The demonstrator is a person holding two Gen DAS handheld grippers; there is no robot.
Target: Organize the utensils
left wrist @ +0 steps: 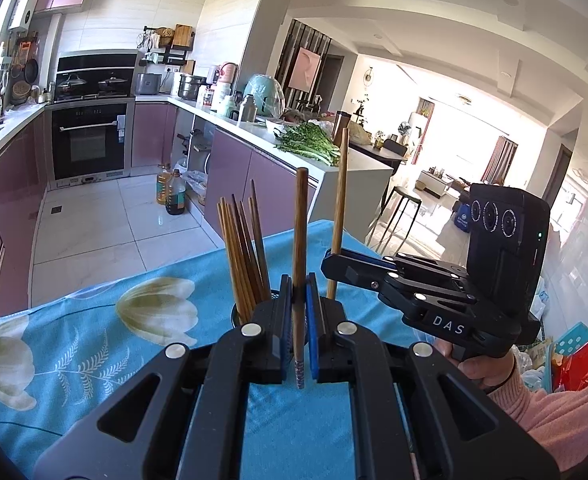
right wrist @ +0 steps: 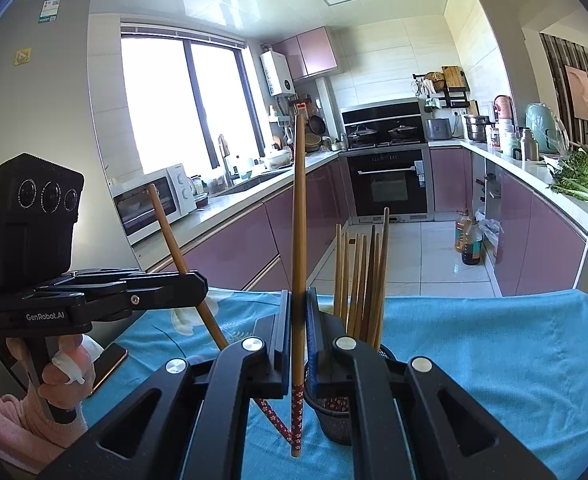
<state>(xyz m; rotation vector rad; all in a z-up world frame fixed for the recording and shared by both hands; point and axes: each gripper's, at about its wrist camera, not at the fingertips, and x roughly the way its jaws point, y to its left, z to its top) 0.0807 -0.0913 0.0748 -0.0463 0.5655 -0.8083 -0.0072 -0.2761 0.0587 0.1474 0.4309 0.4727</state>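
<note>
My left gripper (left wrist: 299,284) is shut on a brown chopstick (left wrist: 300,240) and holds it upright above the blue floral tablecloth (left wrist: 94,344). My right gripper (right wrist: 298,304) is shut on a second chopstick (right wrist: 299,220), also upright; its patterned red end (right wrist: 297,404) hangs low. Each gripper shows in the other's view: the right gripper (left wrist: 334,266) with its chopstick (left wrist: 340,200), the left gripper (right wrist: 198,284) with its tilted chopstick (right wrist: 174,240). A black mesh holder (right wrist: 336,412) with several chopsticks (right wrist: 362,280) stands just beyond both grippers; it also shows in the left wrist view (left wrist: 240,316).
A phone (right wrist: 108,364) lies on the cloth by the left hand. The table's far edge (left wrist: 214,252) drops to a tiled kitchen floor. Oil bottles (left wrist: 172,192) stand on the floor. Counter with greens (left wrist: 310,144) lies beyond.
</note>
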